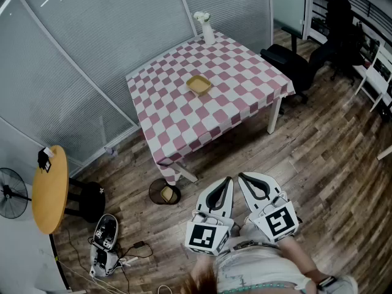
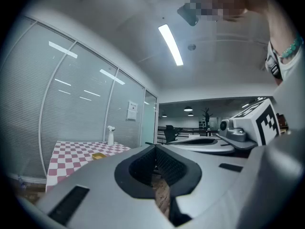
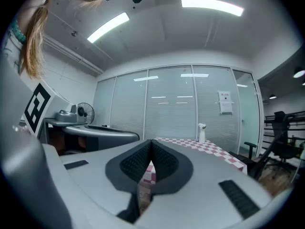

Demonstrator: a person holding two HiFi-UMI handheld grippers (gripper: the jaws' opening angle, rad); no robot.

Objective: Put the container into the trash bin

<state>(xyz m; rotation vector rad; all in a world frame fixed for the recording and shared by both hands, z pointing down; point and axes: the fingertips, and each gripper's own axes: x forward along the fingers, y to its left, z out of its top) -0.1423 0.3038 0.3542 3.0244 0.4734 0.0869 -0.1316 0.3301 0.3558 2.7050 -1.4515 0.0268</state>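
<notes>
A small yellow container [image 1: 199, 84] lies near the middle of the table with the pink-and-white checked cloth [image 1: 177, 124]. In the left gripper view the container [image 2: 98, 156] shows far off on that table [image 2: 71, 152]. A round black trash bin [image 1: 164, 192] stands on the floor by the table's near corner, with something tan inside. My left gripper [image 1: 229, 179] and right gripper [image 1: 239, 175] are held side by side, level, close to the person's body and well short of the table. Both are shut with nothing between the jaws, as their own views show [image 2: 155, 147] [image 3: 151, 142].
A white bottle [image 1: 207, 29] stands at the table's far edge. Black office chairs [image 1: 288, 60] sit at the right. A round wooden side table [image 1: 50, 188], a fan [image 1: 9, 195] and an appliance with cables [image 1: 104, 244] are at the left. Glass walls run behind the table.
</notes>
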